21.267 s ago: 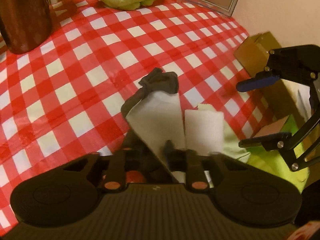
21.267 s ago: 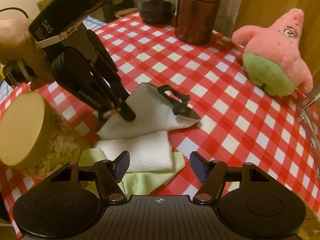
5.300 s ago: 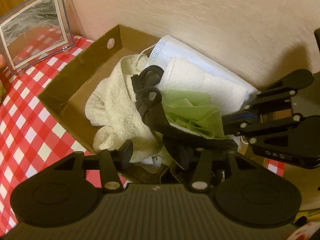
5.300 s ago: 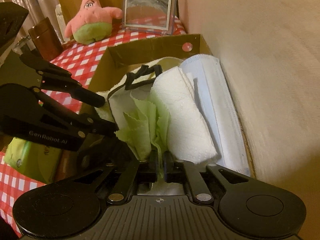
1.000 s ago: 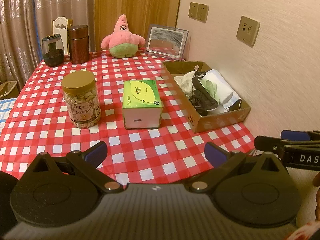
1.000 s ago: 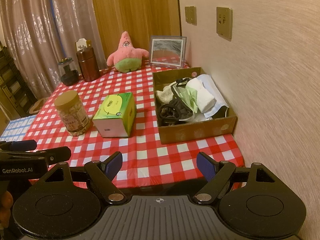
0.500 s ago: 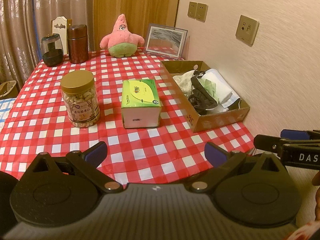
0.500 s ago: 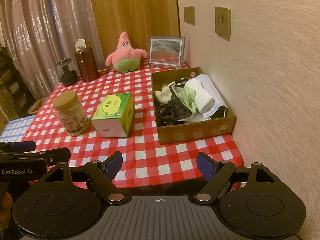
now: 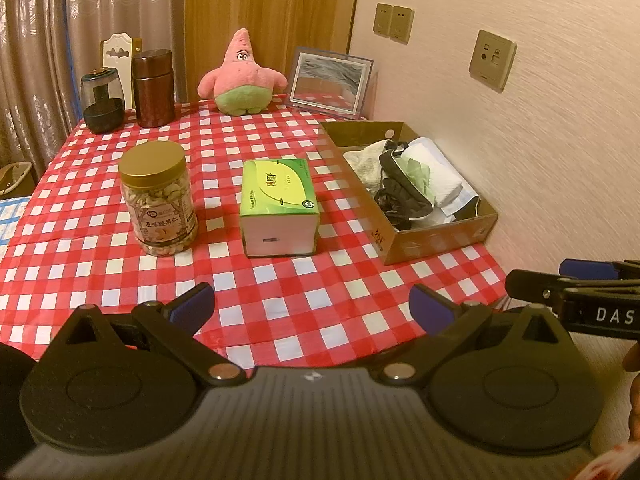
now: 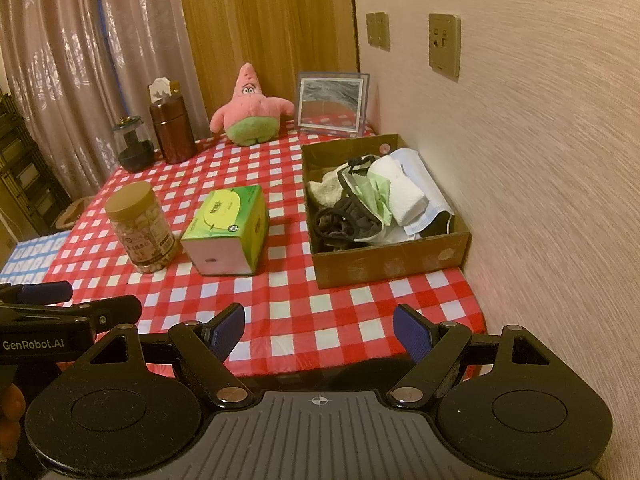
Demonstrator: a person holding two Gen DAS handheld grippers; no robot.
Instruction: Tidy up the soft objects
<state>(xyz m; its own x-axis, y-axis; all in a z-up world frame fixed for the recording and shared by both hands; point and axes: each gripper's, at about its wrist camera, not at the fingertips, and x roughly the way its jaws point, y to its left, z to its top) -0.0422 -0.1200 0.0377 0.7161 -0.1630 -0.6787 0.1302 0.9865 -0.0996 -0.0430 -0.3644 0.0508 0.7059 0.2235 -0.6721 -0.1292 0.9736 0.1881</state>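
A cardboard box (image 9: 438, 242) (image 10: 390, 266) stands on the table's right side against the wall. Inside lie a cream towel (image 10: 326, 192), a black eye mask (image 10: 354, 212), a green cloth (image 10: 378, 192), a rolled white towel (image 10: 406, 196) and a face mask (image 10: 420, 176). My left gripper (image 9: 312, 306) hangs open over the table's near edge with nothing between its fingers. My right gripper (image 10: 318, 330) is open and bare too, also at the near edge. Both are well back from the box.
On the red checked tablecloth (image 9: 280, 292) stand a green tissue box (image 9: 278, 204), a jar of nuts (image 9: 158, 198), a pink star plush (image 9: 240, 76), a picture frame (image 9: 330, 82), a brown canister (image 9: 154, 88) and a dark glass jar (image 9: 102, 100).
Over the last second nothing has visibly moved. Before that, both grippers pulled back from the box, leaving the cloths and eye mask inside it.
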